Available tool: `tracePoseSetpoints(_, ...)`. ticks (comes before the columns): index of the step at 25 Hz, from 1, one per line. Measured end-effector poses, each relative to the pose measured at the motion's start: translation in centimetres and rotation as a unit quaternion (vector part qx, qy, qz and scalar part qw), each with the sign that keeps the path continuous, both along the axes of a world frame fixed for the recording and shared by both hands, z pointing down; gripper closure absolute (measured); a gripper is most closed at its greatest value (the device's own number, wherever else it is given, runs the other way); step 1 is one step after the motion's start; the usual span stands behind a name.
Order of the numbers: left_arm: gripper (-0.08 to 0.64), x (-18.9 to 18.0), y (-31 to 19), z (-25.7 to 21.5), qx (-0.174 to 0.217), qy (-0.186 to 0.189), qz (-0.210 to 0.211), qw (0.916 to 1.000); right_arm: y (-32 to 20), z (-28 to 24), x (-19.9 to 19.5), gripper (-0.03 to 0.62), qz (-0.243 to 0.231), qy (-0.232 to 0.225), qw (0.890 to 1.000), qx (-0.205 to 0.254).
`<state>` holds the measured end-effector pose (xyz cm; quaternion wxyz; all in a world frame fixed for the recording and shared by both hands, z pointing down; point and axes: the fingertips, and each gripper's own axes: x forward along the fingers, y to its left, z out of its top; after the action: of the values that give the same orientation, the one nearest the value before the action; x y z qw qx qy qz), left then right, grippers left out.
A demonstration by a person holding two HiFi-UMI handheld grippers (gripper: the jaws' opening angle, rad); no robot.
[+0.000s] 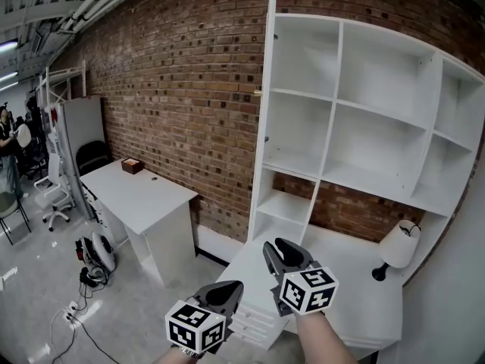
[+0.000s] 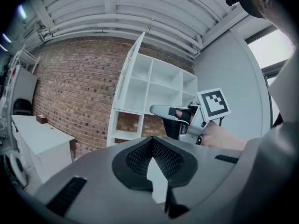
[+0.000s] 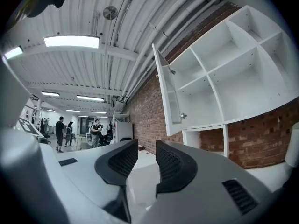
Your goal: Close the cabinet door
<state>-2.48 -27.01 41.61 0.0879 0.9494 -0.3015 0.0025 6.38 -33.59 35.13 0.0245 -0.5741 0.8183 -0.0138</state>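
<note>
Left hand-held gripper: jaws together, empty. Right hand-held gripper: jaws apart, empty. Cabinet door stands swung open above the tabletop. Judged a light, stiff panel; press its outer face near the knob.

The cabinet stands against the wall, which runs on to the cabinet's left. The door juts forward from the cabinet's left edge. Below the cabinet lies a desktop — a lamp stands on it, under the cabinet's right end. Left of the cabinet, along the same wall, stands a table — a box on its far end, a chair beyond that.
</note>
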Motion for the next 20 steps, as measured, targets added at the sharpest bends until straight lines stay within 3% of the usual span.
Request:
tracePoseSetpoints(10,0.552,2.2,-4.6,-0.4,-0.002,-0.006,-0.021,0.9998,-11.4,-2.0,1.3,0.442,0.001,0.019,1.000,0.001)
tracePoseSetpoints(20,0.552,2.3,-8.4,-0.5,-0.007,-0.011,-0.043,0.9990,-18.5,-1.4,1.9,0.416,0.024,0.041,0.999,-0.010)
